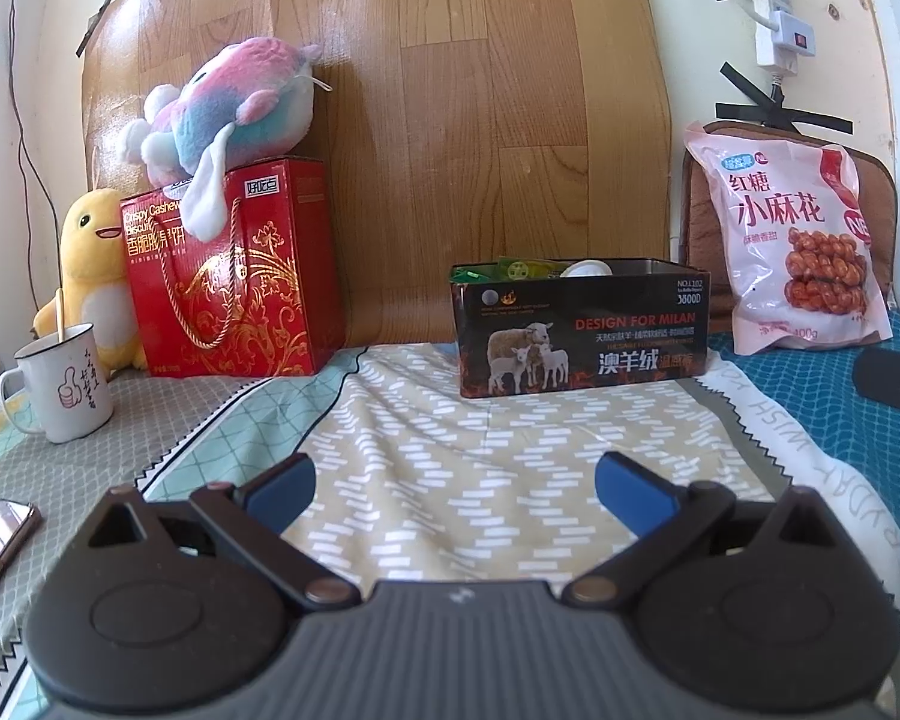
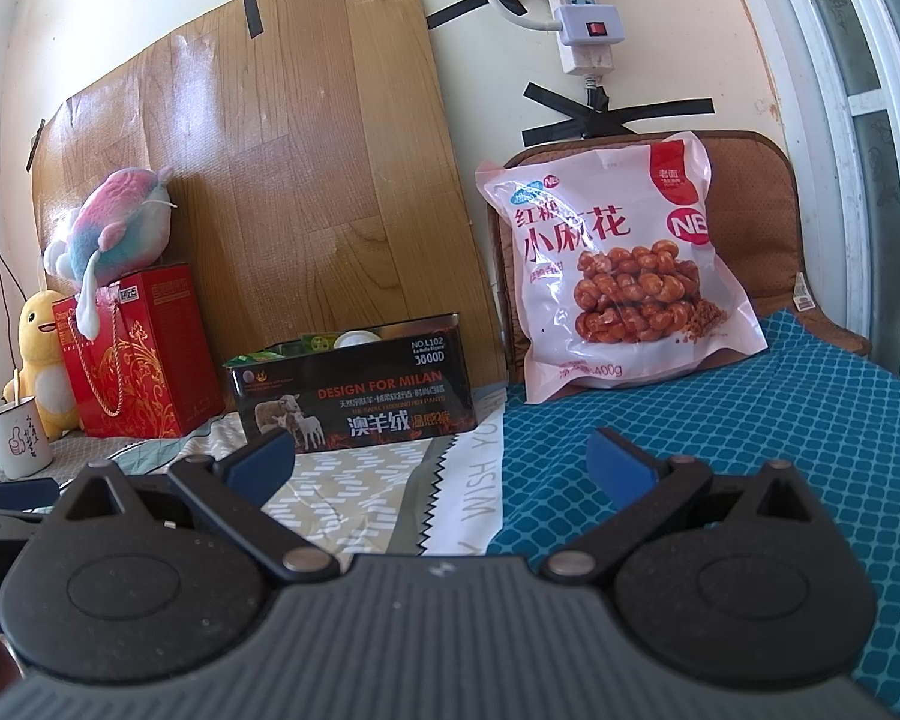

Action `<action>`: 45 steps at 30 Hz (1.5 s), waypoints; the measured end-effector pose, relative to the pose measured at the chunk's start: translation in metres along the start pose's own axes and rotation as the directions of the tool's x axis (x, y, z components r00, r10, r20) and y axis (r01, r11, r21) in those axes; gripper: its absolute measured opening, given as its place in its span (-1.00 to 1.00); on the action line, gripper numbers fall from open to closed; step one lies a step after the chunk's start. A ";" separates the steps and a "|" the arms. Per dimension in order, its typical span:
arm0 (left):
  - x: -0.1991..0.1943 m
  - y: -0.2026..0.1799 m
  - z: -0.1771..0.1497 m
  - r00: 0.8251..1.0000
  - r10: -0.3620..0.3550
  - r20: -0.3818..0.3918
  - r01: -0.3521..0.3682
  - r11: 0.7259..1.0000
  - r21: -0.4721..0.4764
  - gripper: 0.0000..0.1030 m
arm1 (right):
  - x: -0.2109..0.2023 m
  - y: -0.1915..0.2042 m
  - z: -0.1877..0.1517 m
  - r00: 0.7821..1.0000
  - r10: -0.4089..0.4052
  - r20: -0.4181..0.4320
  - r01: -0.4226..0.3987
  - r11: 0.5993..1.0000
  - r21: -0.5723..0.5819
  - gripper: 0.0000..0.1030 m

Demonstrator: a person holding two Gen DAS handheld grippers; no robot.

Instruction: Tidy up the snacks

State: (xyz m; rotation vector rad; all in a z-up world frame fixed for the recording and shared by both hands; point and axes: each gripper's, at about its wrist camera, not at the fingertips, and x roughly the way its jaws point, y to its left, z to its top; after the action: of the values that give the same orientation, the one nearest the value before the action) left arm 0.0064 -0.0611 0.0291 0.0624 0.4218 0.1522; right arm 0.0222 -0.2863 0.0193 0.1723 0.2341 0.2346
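The left gripper (image 1: pixel 455 492) is hovering low over the patterned cloth (image 1: pixel 450 450), jaws spread wide and gripping nothing. The right gripper (image 2: pixel 441 468) is hanging likewise, wide open and empty. One black tin (image 1: pixel 582 330) is sitting at frame centre in the left view, its open top showing small snacks whose number cannot be told. One pink snack bag (image 2: pixel 618 276) is leaning upright at right. Two plush toys, one red gift box (image 1: pixel 234 276) and one mug (image 1: pixel 60 384) are standing at left.

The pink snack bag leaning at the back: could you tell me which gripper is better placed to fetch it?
Right. The right gripper is open and faces the snack bag almost straight ahead; for the left gripper the bag sits far right.
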 end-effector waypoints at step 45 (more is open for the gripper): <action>0.000 0.003 0.000 0.999 -0.026 -0.032 0.026 1.000 -0.015 1.00 | 0.000 0.000 0.000 1.000 0.000 -0.010 0.000 1.000 0.014 1.00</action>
State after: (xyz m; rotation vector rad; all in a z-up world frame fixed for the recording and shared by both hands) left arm 0.0060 -0.0579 0.0296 0.0401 0.4534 0.1308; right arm 0.0226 -0.2864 0.0196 0.1854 0.2462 0.2335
